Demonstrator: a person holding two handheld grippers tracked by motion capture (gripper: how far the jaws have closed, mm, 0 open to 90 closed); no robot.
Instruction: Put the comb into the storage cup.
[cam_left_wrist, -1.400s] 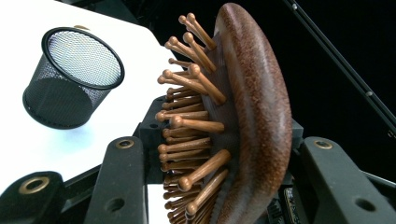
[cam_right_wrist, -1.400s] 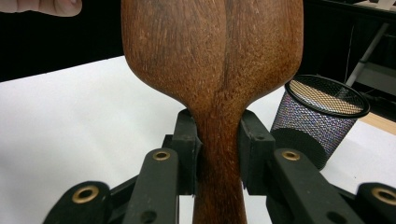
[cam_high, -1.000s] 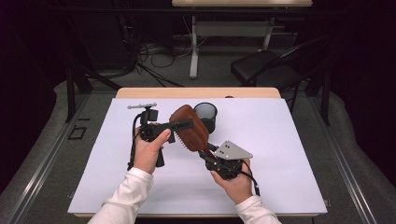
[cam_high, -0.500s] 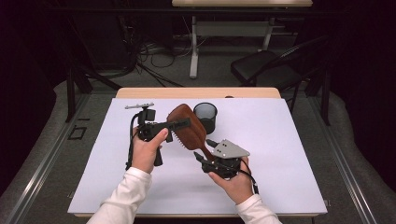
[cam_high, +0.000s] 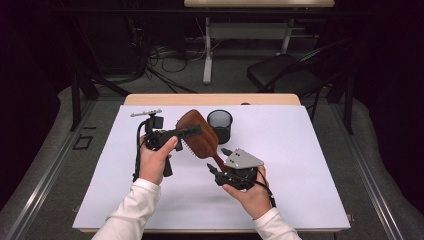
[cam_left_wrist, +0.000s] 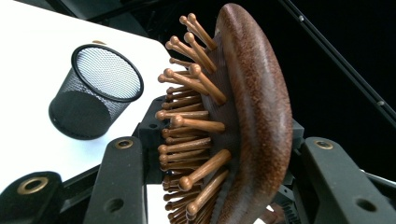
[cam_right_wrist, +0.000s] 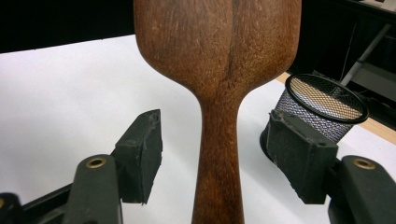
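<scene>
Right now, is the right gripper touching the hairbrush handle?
Apart. In the right gripper view the right gripper stands open, with white table showing on both sides between its pads and the wooden hairbrush handle.

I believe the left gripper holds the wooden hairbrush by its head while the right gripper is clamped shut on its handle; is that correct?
Not quite: in the right gripper view the right gripper stands open, jaws clear on both sides of the handle. The left gripper does hold the wooden hairbrush by its head.

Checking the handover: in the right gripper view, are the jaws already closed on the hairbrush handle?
No. Both jaws of the right hand-held gripper stand apart from the hairbrush handle, with white table showing in the gaps.
</scene>
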